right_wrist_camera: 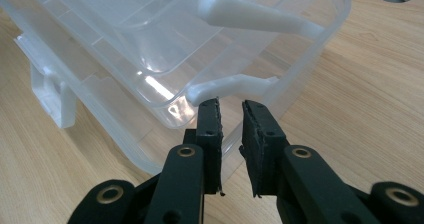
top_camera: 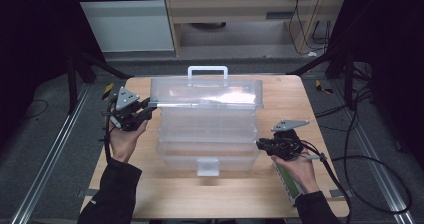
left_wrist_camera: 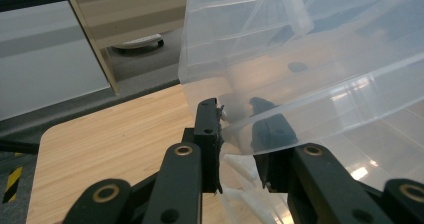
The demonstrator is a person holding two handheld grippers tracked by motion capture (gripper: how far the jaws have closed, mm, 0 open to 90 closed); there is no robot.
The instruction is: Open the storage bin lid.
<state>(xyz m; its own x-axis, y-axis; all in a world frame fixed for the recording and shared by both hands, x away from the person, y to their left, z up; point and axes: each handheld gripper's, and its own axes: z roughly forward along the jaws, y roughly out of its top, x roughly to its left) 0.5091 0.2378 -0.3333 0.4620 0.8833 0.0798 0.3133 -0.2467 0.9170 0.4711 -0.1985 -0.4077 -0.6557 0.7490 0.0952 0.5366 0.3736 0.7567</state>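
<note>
In the high view, a clear plastic tiered box (top_camera: 207, 126) is sitting in the middle of the wooden table (top_camera: 165, 194), its 3 tiers fanned out in steps toward the person, with a white carry handle (top_camera: 207, 73) at 12 o'clock and a white latch (top_camera: 208, 167) at 6 o'clock. The left gripper (top_camera: 149, 105) is reaching in at the box's 9 o'clock side, at the corner of the top tier, while the right gripper (top_camera: 260, 145) is sitting at about 4 o'clock, against the end of the lowest tier. A green and white object (top_camera: 288, 184) is lying under the right hand near the table's front edge. In the left gripper view, the left gripper (left_wrist_camera: 240, 121) is pinching the thin edge of the top tier (left_wrist_camera: 320, 91) between its jaws, 1 jaw outside the wall and the other showing through the plastic. In the right gripper view, the right gripper (right_wrist_camera: 231, 105) is standing with its jaws a narrow gap apart, holding nothing, their tips just below a white hinge arm (right_wrist_camera: 232, 85) on the end wall of the box. The step in hand looks like opening or closing the tiers, with the left side already gripped. The next move probably calls for the right gripper easing forward and closing on that arm or the rim beside it, so both ends travel together without twisting.
</note>
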